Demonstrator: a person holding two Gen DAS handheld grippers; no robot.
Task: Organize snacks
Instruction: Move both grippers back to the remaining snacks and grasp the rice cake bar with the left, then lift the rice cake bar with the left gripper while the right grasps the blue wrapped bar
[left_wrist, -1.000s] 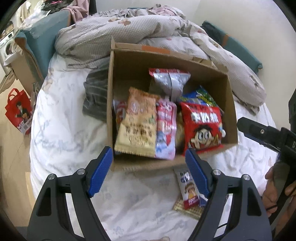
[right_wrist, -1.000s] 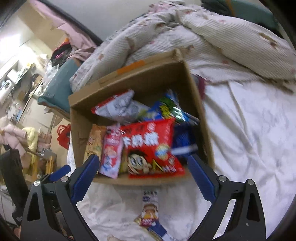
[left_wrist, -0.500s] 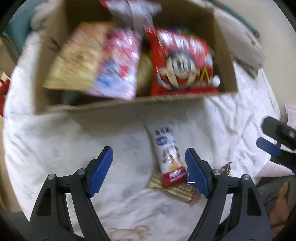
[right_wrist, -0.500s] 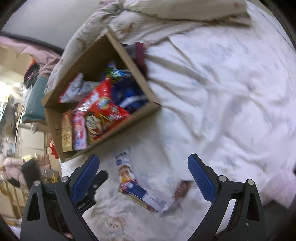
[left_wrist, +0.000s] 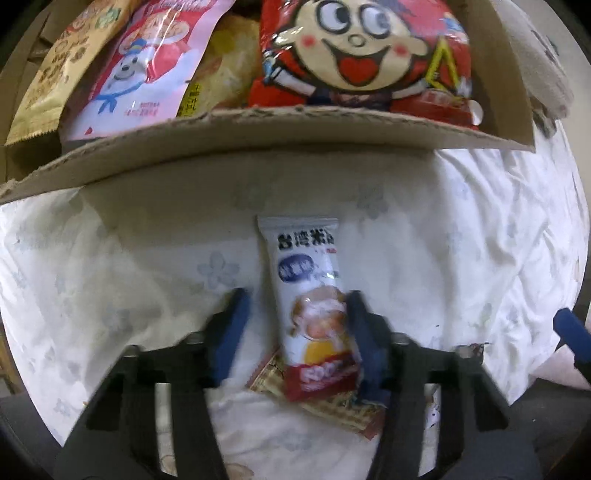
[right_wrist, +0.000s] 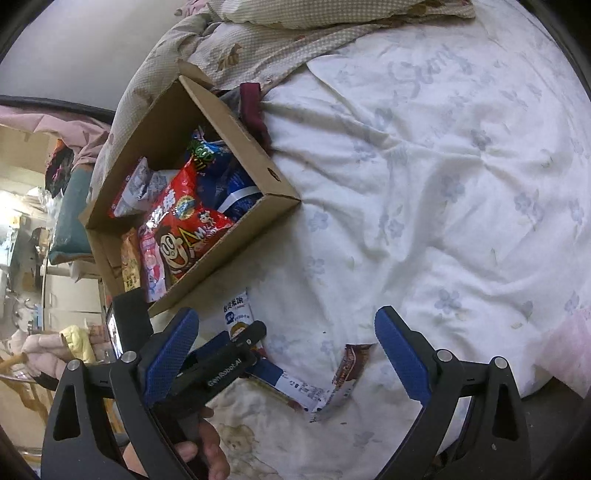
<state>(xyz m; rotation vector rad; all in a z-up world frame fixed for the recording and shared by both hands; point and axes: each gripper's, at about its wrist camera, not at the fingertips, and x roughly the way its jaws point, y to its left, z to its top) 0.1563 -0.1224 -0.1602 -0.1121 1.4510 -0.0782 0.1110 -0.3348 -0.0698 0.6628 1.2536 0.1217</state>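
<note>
Most snacks sit in the cardboard box (right_wrist: 236, 122), ahead of the fingers. The left gripper (left_wrist: 295, 325), part-open, straddles the white packet (left_wrist: 314, 295) on the bed (right_wrist: 424, 184). The right gripper (right_wrist: 286, 350) hovers wide open, with a brown wrapper (right_wrist: 351, 365) and flat packets between its fingers.

White floral bedsheet (right_wrist: 424, 206) under cardboard snack box (right_wrist: 240, 122), white snack packet (left_wrist: 310, 295), rumpled quilt (right_wrist: 258, 48).

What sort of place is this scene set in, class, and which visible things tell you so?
Most likely a bedroom: the cardboard box of snacks sits on a bed with a floral sheet, and a rumpled quilt lies behind it.
</note>
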